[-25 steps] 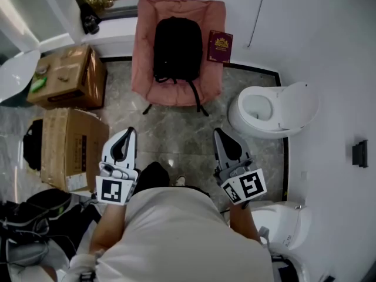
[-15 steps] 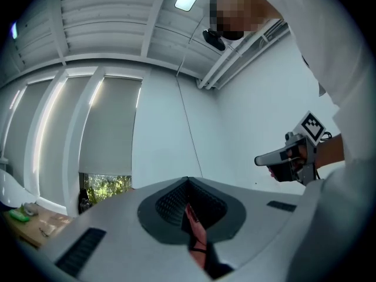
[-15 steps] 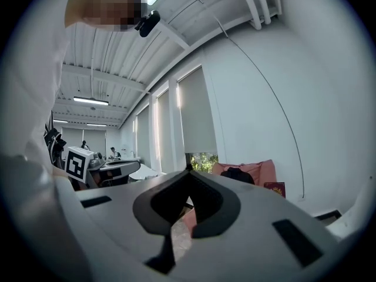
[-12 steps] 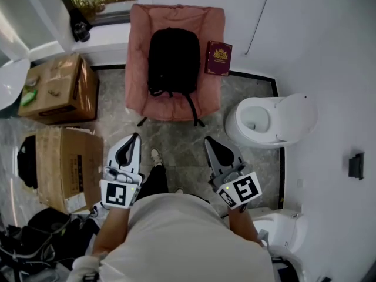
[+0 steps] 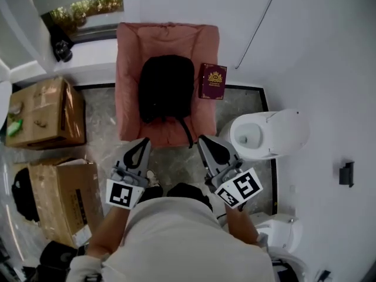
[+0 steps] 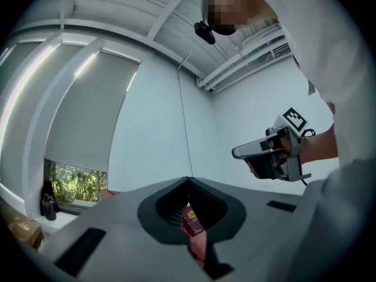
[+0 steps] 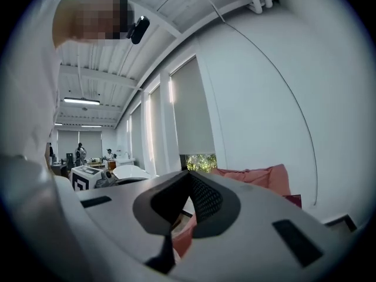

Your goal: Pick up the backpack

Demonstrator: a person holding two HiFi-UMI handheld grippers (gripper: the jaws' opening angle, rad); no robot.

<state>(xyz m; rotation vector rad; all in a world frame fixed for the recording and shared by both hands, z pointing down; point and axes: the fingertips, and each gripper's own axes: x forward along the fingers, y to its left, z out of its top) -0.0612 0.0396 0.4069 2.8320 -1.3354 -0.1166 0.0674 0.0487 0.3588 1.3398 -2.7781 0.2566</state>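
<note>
A black backpack lies on the seat of a pink armchair, straps trailing toward the front edge. A maroon book rests on the chair's right arm and shows through the left gripper's jaws. My left gripper is shut and empty, just short of the chair's front left. My right gripper is also shut and empty, at the front right, near a hanging strap. Both are held about level, pointing at the chair, and touch nothing. The pink cushion shows past the right jaws.
A white toilet stands right of the chair, a second white fixture behind my right side. Two cardboard boxes sit to the left, with a dark bag beside them. The white wall is behind the chair.
The person has walked up to the chair. Both grippers moved forward and now sit at its front edge. Both stayed shut and empty.
</note>
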